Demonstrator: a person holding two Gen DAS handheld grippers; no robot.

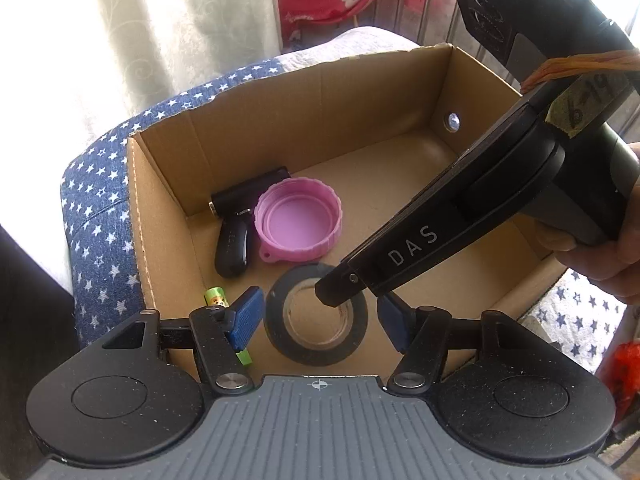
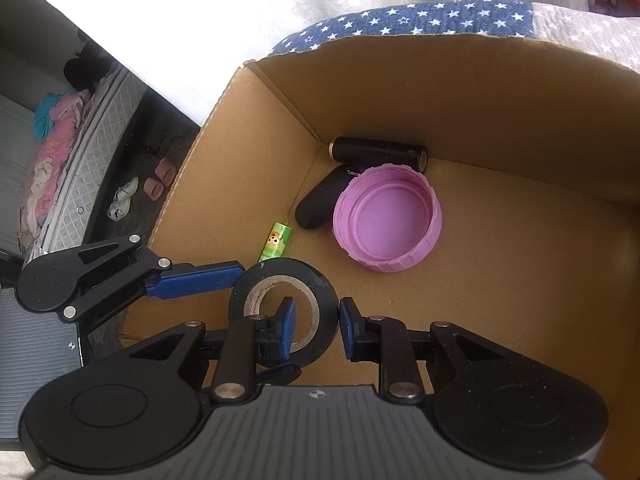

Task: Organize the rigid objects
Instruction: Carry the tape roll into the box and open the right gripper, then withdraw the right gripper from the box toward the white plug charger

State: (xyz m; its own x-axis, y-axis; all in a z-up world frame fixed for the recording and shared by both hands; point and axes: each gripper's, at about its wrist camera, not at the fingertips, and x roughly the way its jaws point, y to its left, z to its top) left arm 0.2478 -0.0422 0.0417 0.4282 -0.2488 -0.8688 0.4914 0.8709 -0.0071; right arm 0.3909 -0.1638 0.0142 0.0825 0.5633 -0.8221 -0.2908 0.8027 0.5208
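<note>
Right claw (image 2: 317,326) pinching tape roll (image 2: 280,312) wall, left claw (image 1: 320,320) wide astride, wall hole (image 1: 453,122) perhaps, left view only.

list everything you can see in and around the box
cardboard box: one, brown, on star-print cloth
star-print cloth: one, blue and white, under box
tape roll: one, black, box floor, near side
lid: one, pink, upturned, mid box
flashlight: one, black, along far wall
key fob: one, black, beside lid
battery: one, green, by left wall
left gripper: fingers open either side of tape roll
right gripper: fingers pinch tape roll's band
</note>
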